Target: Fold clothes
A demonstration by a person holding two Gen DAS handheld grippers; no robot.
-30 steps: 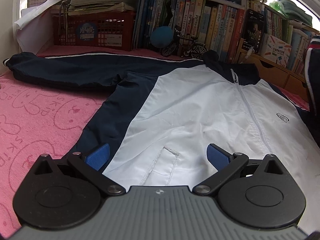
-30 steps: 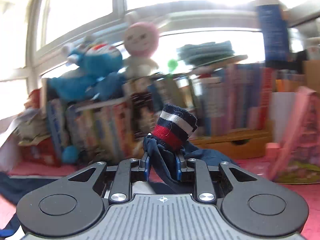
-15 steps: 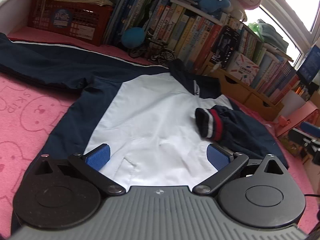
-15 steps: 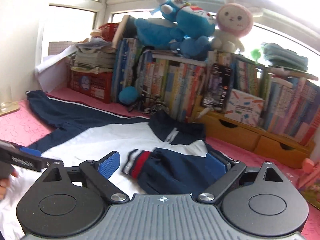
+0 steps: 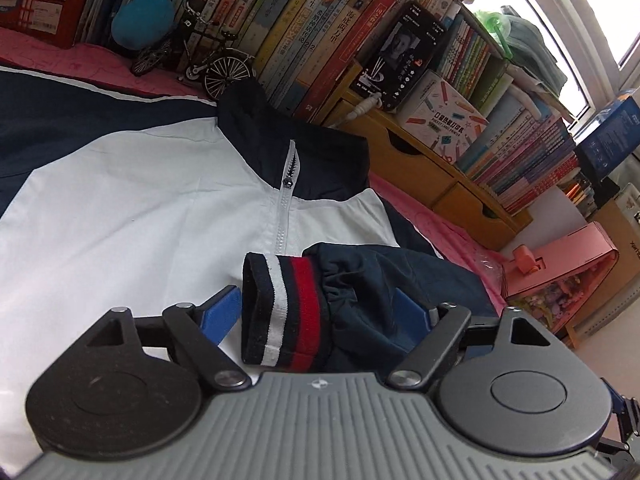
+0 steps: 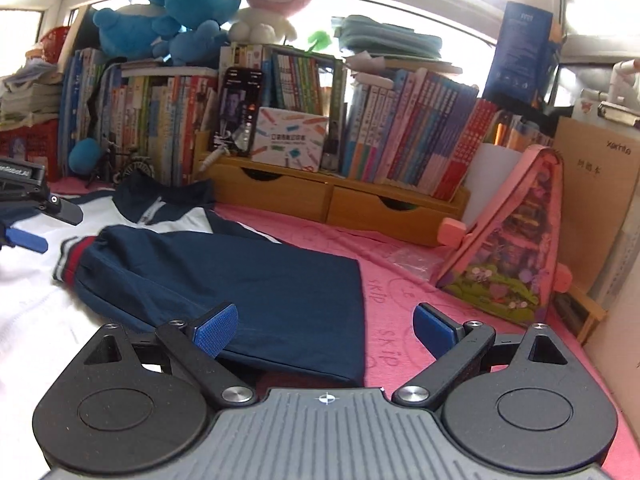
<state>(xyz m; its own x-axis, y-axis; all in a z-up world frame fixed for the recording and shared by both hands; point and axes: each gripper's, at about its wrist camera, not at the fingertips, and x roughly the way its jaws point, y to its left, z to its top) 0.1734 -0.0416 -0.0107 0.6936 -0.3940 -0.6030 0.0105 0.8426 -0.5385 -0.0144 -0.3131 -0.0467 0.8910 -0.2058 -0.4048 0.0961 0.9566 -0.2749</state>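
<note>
one navy-and-white jacket [image 5: 132, 216] lies flat on the pink tabletop [image 6: 400, 280], zipped, its collar toward 12 o'clock in the left wrist view. its one folded sleeve [image 6: 248, 280] lies across the white front, and the striped cuff [image 5: 284, 312] sits between the left gripper [image 5: 316, 312]'s two blue pads, jaws apart and not closed on it. the right gripper [image 6: 324, 324] hovers over the sleeve's fold at 6 o'clock, jaws wide apart, holding nothing.
</note>
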